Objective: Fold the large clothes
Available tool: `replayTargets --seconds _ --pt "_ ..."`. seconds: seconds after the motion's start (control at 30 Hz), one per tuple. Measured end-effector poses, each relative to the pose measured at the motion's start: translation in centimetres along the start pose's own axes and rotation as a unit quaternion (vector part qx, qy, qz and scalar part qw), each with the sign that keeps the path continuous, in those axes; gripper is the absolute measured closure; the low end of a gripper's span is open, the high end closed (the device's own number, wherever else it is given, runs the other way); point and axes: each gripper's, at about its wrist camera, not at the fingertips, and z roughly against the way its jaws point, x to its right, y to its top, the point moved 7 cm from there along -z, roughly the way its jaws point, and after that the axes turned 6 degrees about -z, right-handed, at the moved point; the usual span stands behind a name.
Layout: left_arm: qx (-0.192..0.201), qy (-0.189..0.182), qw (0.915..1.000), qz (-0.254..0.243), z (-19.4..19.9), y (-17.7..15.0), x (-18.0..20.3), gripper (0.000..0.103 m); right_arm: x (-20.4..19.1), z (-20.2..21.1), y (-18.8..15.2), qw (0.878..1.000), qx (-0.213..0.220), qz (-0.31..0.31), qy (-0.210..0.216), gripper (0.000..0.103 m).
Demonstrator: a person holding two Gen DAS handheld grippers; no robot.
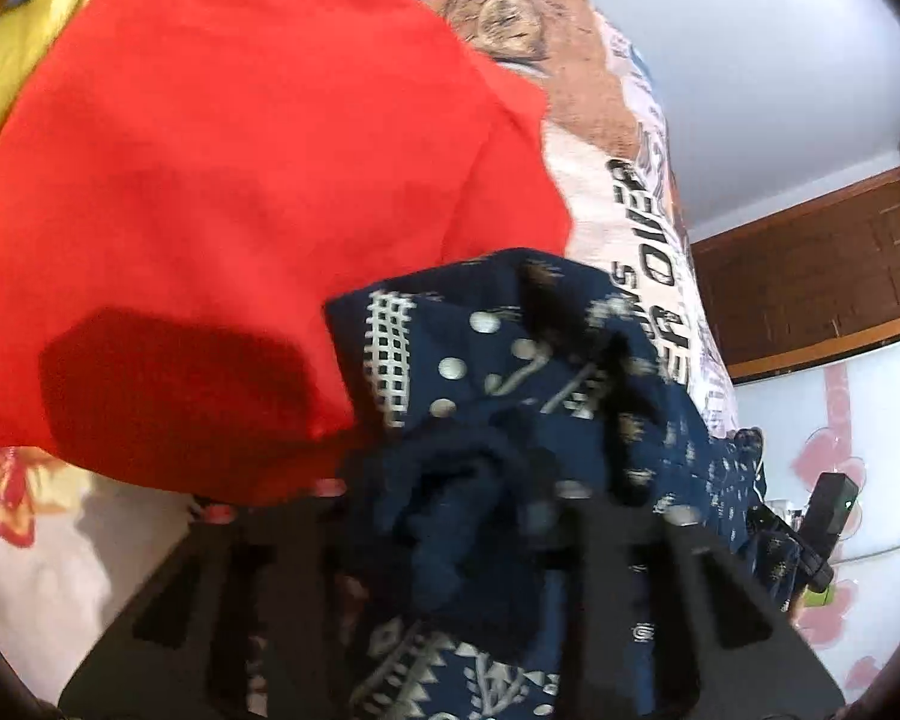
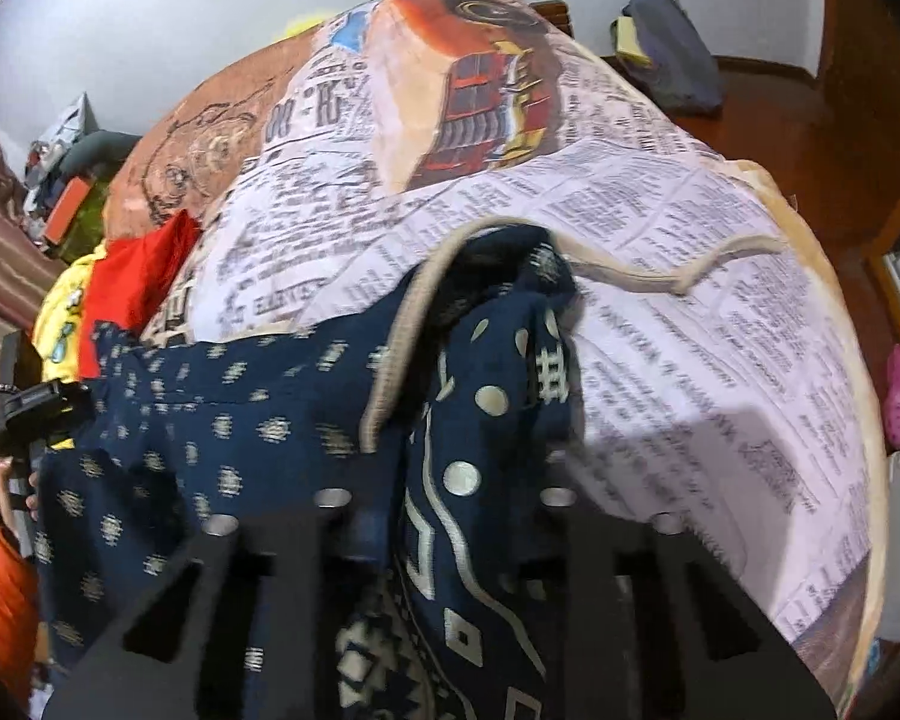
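A navy garment (image 1: 498, 348) with white dots and patterned borders lies bunched on the bed, partly over a red garment (image 1: 240, 180). My left gripper (image 1: 462, 480) is shut on a thick wad of the navy cloth, which bulges between and over its fingers. In the right wrist view the same navy garment (image 2: 240, 420) spreads to the left. My right gripper (image 2: 444, 498) is shut on a fold with the bordered edge. The red garment (image 2: 138, 276) shows small at the left. Cloth hides both sets of pads.
A bedspread (image 2: 660, 312) printed with newsprint and a train covers the bed, its cream hem folded over the navy cloth. Yellow fabric (image 1: 24, 48) lies beyond the red garment. A grey bag (image 2: 672, 48) sits on the wooden floor. A wooden cabinet (image 1: 810, 282) stands by the wall.
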Motion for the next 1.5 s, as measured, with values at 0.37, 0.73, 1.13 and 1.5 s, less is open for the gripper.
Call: replayTargets --seconds 0.37,0.73,1.13,1.5 --pt "0.147 0.150 0.9575 -0.197 10.2 1.1 10.1 0.090 -7.0 5.6 4.0 0.993 0.072 0.088 0.026 0.095" --pt "0.205 0.207 0.9358 -0.199 15.0 7.9 9.6 0.090 -12.5 4.3 12.5 0.983 0.135 0.120 0.018 0.095" --pt "0.134 0.248 0.9482 -0.147 5.9 14.3 2.0 0.090 -11.5 -6.3 16.8 0.990 0.091 0.101 -0.042 0.095" --pt "0.089 0.262 0.9540 -0.116 1.6 12.6 -2.9 0.087 -7.7 -9.5 15.7 0.991 0.055 0.099 -0.067 0.090"
